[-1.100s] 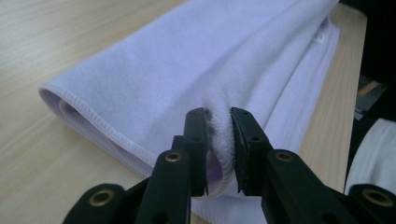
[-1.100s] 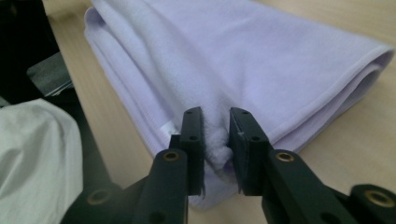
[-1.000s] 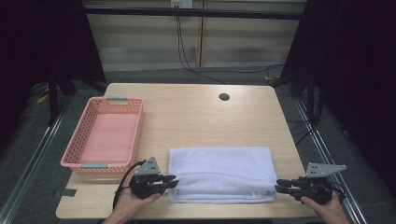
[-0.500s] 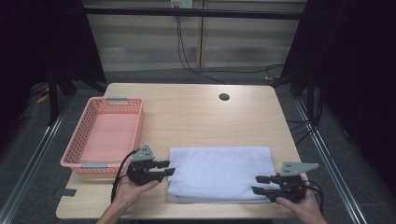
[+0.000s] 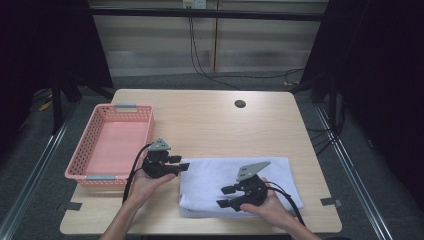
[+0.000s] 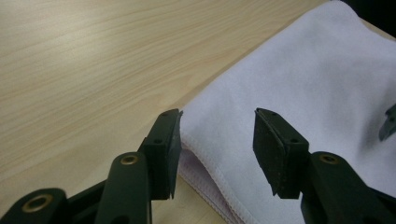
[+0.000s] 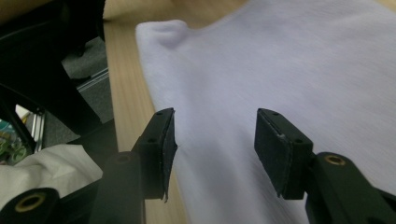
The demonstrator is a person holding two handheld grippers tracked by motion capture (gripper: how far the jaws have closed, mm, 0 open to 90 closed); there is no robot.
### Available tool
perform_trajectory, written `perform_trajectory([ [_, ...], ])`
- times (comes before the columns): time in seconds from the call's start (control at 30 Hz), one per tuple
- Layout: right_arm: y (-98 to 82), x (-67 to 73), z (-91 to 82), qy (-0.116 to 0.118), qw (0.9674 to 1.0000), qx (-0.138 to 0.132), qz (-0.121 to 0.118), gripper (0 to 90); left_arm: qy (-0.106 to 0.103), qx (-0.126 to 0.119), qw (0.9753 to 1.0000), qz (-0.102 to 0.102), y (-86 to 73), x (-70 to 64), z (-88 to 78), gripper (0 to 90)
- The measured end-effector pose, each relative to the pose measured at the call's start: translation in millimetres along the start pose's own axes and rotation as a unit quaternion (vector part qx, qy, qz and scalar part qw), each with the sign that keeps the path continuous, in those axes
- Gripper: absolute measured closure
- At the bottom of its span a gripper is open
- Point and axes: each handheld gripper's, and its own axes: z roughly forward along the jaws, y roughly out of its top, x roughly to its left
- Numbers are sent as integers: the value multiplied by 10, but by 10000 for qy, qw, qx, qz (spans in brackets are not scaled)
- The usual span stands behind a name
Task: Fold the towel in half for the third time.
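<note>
towel (image 5: 220, 172) fold | both jaws just opened, nothing held | tip: regrab 9 o'clock edge, left gripper (image 5: 181, 163), right gripper (image 5: 226, 196) mid-towel

The high view looks forward and down from above the near edge of the surface (image 5: 210, 120), taking in the whole towel (image 5: 210, 175). The left tool (image 6: 217, 144) camera sits close, low over the towel's (image 6: 299, 88) corner. The right tool (image 7: 215, 144) camera skims the towel (image 7: 280, 70) toward its near edge. All three share the towel.
</note>
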Motion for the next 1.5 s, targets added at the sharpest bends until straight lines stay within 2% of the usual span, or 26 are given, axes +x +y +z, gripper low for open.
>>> perform_trajectory([
  [0.07,59,33,87,151,9999,1,-10,478,40,-61,9999,-95,21,-2,16,512],
  [0.1,90,56,138,198,9998,46,-67,476,68,-25,10000,-63,31,-24,42,504],
  [0.13,118,79,188,240,9996,93,-103,468,110,63,9999,65,42,-66,83,504],
  [0.17,148,107,253,316,9994,138,-101,453,80,98,9999,105,52,-80,104,502],
  [0.27,214,179,401,481,9985,171,-174,444,75,36,9999,67,109,-82,159,495],
  [0.33,251,228,482,555,9980,179,-258,437,71,61,9999,-64,139,-35,202,485],
  [0.4,292,277,580,611,9973,244,-312,411,222,81,9997,-107,152,20,250,480],
  [0.47,321,307,666,632,9971,243,-340,395,245,90,9995,-189,149,59,291,473],
  [0.57,353,322,763,665,9967,279,-375,391,274,149,9992,-262,130,115,324,464],
  [0.6,355,325,791,668,9966,308,-376,391,285,208,9991,-230,121,125,334,463],
  [0.67,348,332,840,484,9971,323,-487,393,317,245,9988,-264,92,135,355,454],
  [0.8,293,337,905,392,9968,327,-622,399,364,301,9985,-287,51,166,367,440],
  [0.83,282,339,905,336,9962,301,-742,400,388,264,9982,-378,41,169,374,434],
  [0.93,233,386,911,135,9952,212,-944,437,417,280,9978,-442,27,200,375,408],
  [0.97,223,405,913,44,9943,211,-1047,440,451,250,9979,-405,20,207,370,401],
  [1.03,212,426,912,-140,9920,212,-1236,525,485,248,9978,-389,7,203,377,388],
  [1.1,203,426,907,-225,9915,178,-1267,553,520,277,9976,-368,-3,189,390,375],
  [1.17,195,475,918,-404,9883,210,-1454,558,511,286,9976,-373,-12,193,388,367],
  [1.23,189,491,918,-453,9879,218,-1467,559,579,297,9973,-348,-19,209,378,359],
  [1.3,193,488,917,-487,9875,214,-1481,601,592,259,9970,-419,-29,224,377,351],
  [1.33,194,483,916,-522,9877,201,-1460,627,614,313,9969,-381,-31,226,379,347],
  [1.47,200,470,913,-578,9876,184,-1450,683,606,414,9967,-359,-48,203,447,341],
  [1.5,204,469,910,-618,9878,194,-1418,719,549,401,9971,-348,-47,200,453,358],
])
